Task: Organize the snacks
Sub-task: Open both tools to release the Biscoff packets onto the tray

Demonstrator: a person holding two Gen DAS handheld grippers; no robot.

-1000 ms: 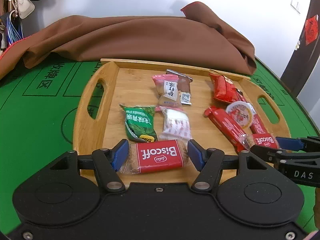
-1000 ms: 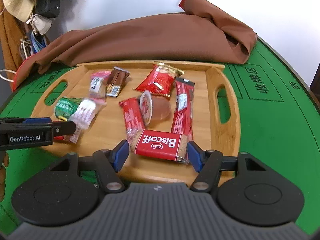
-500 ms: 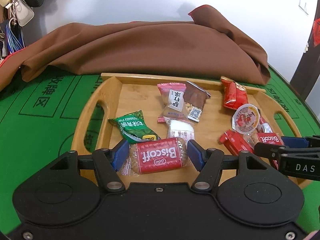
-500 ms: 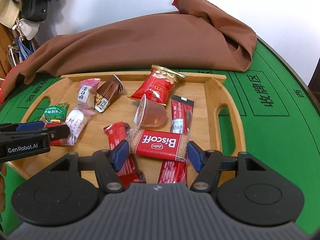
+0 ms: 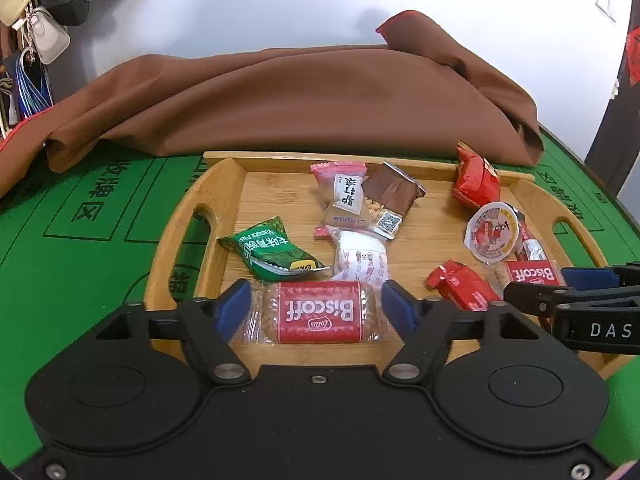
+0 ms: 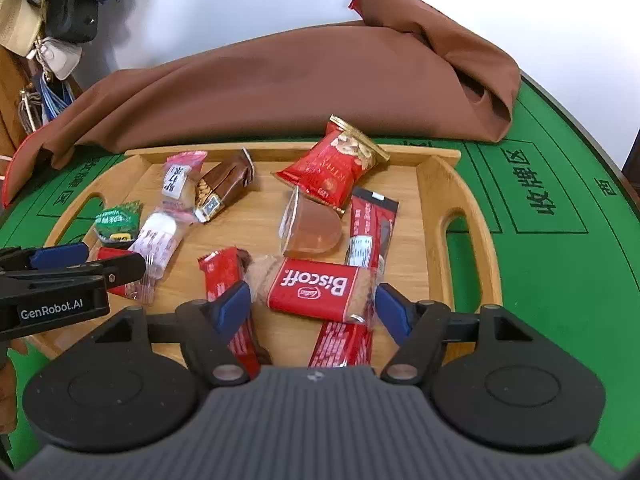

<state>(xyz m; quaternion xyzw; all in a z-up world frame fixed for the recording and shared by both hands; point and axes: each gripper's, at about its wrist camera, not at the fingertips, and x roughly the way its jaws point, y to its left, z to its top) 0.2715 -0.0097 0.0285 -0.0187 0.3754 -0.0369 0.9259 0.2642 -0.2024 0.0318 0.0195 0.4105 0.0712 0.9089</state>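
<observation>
Both grippers opening, left gripper [image 5: 316, 312] and right gripper [image 6: 314, 306] each with a Biscoff pack [image 5: 318, 312] between the jaws on the tray [image 5: 280, 350]; risk: retreating pads likely snag wrapper ends, dragging packs onto the red bars [image 6: 230, 276].

Wooden tray [image 5: 224, 184] of scattered snacks, two red Biscoff packs [image 5: 318, 312] [image 6: 316, 286] lying flat near the front rim, green wasabi pack [image 5: 272, 250], pink candy [image 5: 340, 196], brown bar [image 5: 394, 196], jelly cup [image 6: 310, 226] on its side, red peanut bag [image 6: 336, 164]
</observation>
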